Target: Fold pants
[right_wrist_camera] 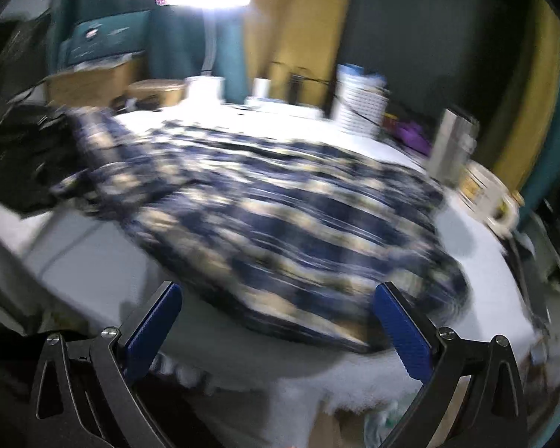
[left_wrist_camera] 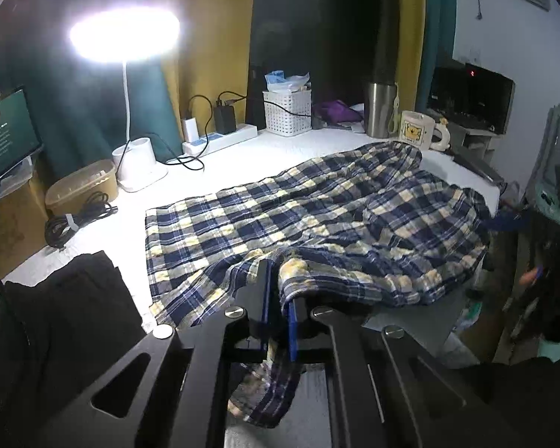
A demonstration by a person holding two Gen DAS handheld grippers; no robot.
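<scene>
Navy, white and yellow plaid pants (left_wrist_camera: 317, 209) lie spread over the white table (left_wrist_camera: 242, 156). My left gripper (left_wrist_camera: 278, 283) is shut on the pants' near edge, and a fold of the cloth is lifted between its blue pads and hangs down below them. In the blurred right wrist view the same pants (right_wrist_camera: 280, 216) lie across the table (right_wrist_camera: 478, 261). My right gripper (right_wrist_camera: 280, 295) stands wide open above the pants' near edge, with nothing pinched between its blue pads (right_wrist_camera: 403, 332).
A lit desk lamp (left_wrist_camera: 125, 33), a power strip (left_wrist_camera: 220, 140), a white basket (left_wrist_camera: 287, 112), a steel tumbler (left_wrist_camera: 380, 108) and a mug (left_wrist_camera: 418, 128) line the table's far side. A black garment (left_wrist_camera: 59, 321) lies at the near left. A coiled cable (left_wrist_camera: 78, 216) rests by a tub.
</scene>
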